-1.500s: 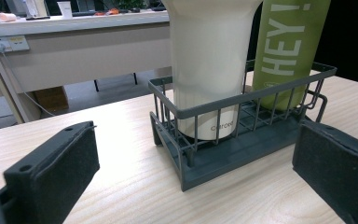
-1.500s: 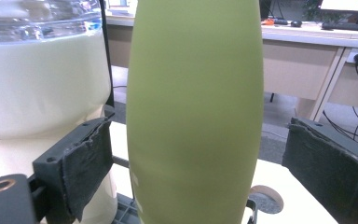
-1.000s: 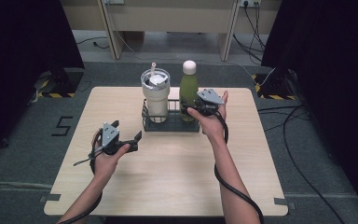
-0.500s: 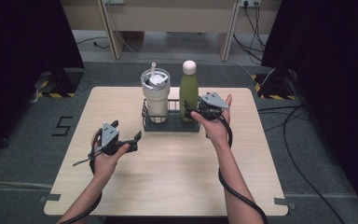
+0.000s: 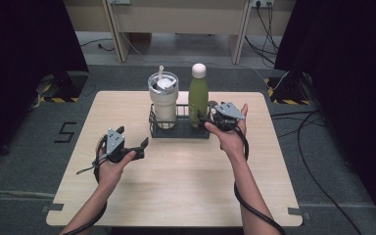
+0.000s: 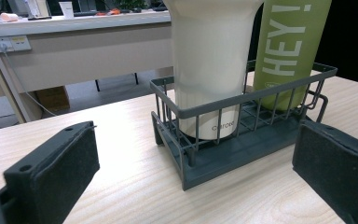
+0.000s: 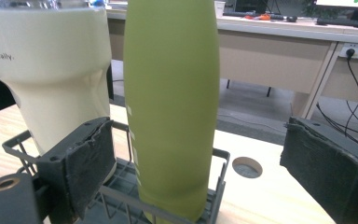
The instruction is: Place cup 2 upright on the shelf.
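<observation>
Green bottle (image 7: 170, 107) stands upright in the rack (image 5: 178, 131) between the right gripper's (image 5: 209, 116) parted, narrowing jaws, untouched; left gripper (image 5: 139, 145) gapes apart.

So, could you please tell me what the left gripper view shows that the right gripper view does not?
The left gripper view alone shows the white lettering HEY! down the green bottle, and the wire rack whole, from its front corner.

The right gripper view alone shows the bottle's plain side between the open jaws of the right hand-held gripper, a round hole in the table, and the words "for Daily." on the cream tumbler.

Both show the tumbler and bottle standing upright in the rack, the wooden tabletop and a desk behind.
</observation>
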### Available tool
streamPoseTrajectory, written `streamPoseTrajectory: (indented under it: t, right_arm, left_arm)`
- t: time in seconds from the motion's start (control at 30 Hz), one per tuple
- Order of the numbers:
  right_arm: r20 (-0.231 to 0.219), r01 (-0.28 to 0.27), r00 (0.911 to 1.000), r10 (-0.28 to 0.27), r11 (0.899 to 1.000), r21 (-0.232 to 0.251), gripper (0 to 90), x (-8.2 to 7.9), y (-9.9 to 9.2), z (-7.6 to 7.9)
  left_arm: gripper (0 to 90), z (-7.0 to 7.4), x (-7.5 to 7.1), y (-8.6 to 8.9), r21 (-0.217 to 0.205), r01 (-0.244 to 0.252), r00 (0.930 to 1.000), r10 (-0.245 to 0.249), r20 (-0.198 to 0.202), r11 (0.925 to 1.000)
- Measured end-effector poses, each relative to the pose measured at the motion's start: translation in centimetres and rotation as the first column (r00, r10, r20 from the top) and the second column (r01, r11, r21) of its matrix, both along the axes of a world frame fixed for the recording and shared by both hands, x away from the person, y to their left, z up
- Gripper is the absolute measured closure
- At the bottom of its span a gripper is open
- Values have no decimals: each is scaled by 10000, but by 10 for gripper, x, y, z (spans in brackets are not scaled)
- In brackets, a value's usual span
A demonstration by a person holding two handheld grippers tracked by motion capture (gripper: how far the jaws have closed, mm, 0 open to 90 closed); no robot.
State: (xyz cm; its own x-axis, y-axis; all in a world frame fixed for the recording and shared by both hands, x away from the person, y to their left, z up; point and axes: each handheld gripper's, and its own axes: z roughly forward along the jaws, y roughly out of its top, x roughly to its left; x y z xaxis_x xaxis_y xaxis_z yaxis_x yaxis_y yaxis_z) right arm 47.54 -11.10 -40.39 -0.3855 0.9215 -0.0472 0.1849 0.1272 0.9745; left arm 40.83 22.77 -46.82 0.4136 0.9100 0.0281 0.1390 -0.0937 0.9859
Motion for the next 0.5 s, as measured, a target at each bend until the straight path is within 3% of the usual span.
streamPoseTrajectory:
  t: [0.5]
  right_arm:
    - [-69, 265, 9996, -265, 9996, -7, 99, -14, -19, -5]
  left_arm:
    - [0, 0, 0, 0, -6, 8, 10000, -8, -6, 10000]
